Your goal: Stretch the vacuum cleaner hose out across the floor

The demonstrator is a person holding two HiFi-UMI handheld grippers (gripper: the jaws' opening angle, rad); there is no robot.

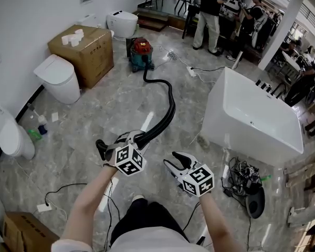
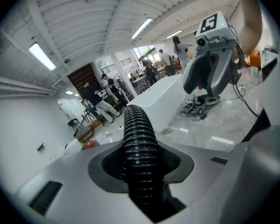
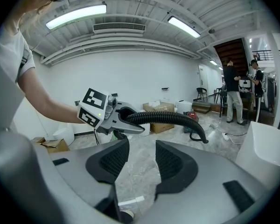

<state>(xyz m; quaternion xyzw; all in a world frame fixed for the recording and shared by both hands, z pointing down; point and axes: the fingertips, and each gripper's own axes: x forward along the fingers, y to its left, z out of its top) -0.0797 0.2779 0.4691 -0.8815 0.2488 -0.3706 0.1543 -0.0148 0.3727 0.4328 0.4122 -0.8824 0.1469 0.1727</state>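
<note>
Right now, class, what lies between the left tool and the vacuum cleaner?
Only the black hose, curving over the grey floor; the head view shows it.

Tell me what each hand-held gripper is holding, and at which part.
Left hand-held gripper: the black hose, gripped near its end away from the vacuum cleaner. Right hand-held gripper: nothing, jaws apart.

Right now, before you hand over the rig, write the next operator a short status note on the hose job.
Left gripper: shut on the free end of the black hose, holding it off the floor.
Right gripper: open and empty, beside the left.
Vacuum cleaner: stands by the cardboard box; the hose curves from it to the left gripper.
Done: hose end picked up.
Left: probably draw the end away from the vacuum until the bend straightens, then lay it down.
</note>
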